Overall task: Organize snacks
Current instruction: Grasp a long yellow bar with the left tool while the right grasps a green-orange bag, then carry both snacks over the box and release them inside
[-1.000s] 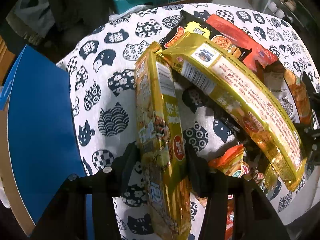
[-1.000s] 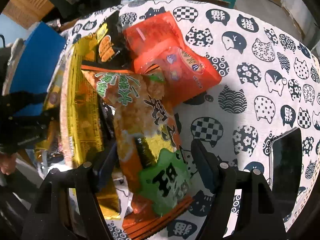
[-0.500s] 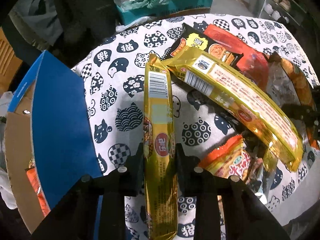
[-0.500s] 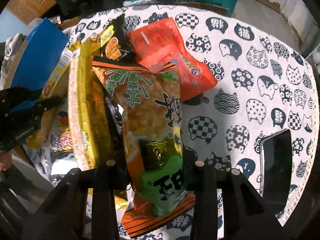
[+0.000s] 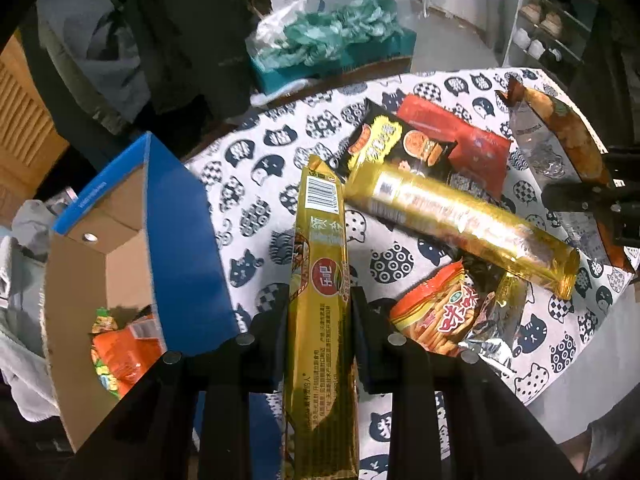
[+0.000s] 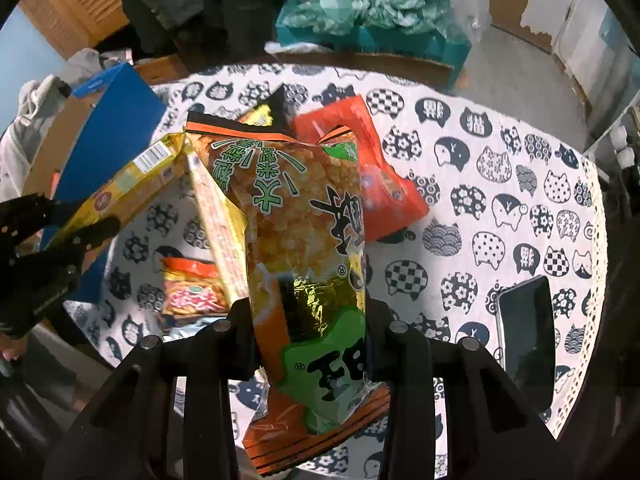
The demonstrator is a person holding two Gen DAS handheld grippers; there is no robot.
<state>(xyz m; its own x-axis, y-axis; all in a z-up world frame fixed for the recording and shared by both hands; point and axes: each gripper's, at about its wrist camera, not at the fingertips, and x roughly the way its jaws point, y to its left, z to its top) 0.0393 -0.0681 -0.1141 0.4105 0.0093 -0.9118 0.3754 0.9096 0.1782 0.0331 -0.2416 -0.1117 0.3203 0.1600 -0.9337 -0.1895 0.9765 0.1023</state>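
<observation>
The left tool (image 5: 320,312) is up above the tabletop (image 5: 264,184), next to the blue box (image 5: 184,240). Its fingers squeeze a long gold snack pack (image 5: 320,280). The right tool (image 6: 310,320) is up too, pinching an orange and green rice cracker bag (image 6: 300,248) over the other snacks.

Left gripper (image 5: 320,312), right gripper (image 6: 310,320): matte blk plastic fingers, silver round screws
</observation>
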